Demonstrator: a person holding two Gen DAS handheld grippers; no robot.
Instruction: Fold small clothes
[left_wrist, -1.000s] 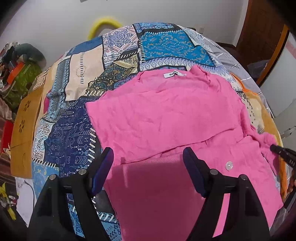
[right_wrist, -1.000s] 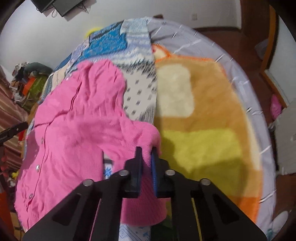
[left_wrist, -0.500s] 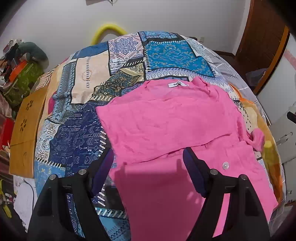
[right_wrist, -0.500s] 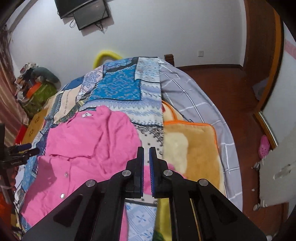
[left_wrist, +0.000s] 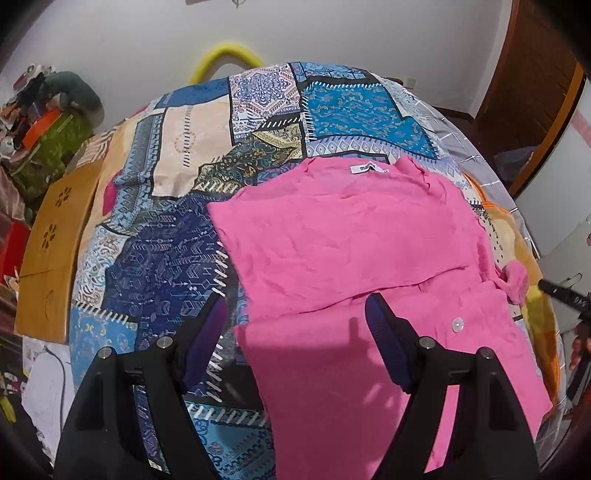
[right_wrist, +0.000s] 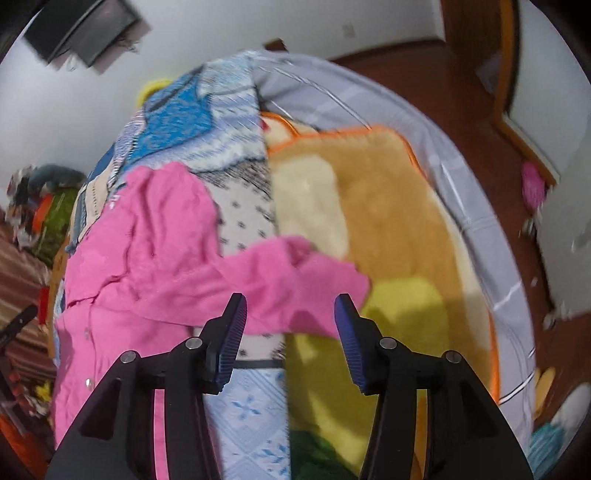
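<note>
On the patchwork bedspread (left_wrist: 177, 258), I am viewing a pink button-front cardigan (left_wrist: 351, 240) lying spread with its white neck label (left_wrist: 367, 168) at 12 o'clock. I am holding the left gripper (left_wrist: 295, 332) above the hem area, jaws spread wide and gripping nothing. I am holding the right gripper (right_wrist: 290, 325) above the loose sleeve (right_wrist: 295, 280), jaws likewise apart and empty; the sleeve is trailing toward 3 o'clock, its cuff resting on the yellow-and-orange plush blanket (right_wrist: 388, 206).

Risk assessment, as I am judging it:
1. The sleeve is lying bunched and twisted. Closing on it as it lies would likely trap a wrinkle inside the fold.
2. The knit is looking soft and limp. A shallow pinch could slip off mid-carry; a deep pinch could snag the bedspread or blanket beneath.
3. The right wrist view is blurring, so sleeve edges are reading uncertain.

Garment condition: one front panel is lying folded across the body, its edge running diagonally from 8 to 3 o'clock. A white button (left_wrist: 457, 324) is showing at 4 o'clock. The surface is lightly creased throughout.
</note>
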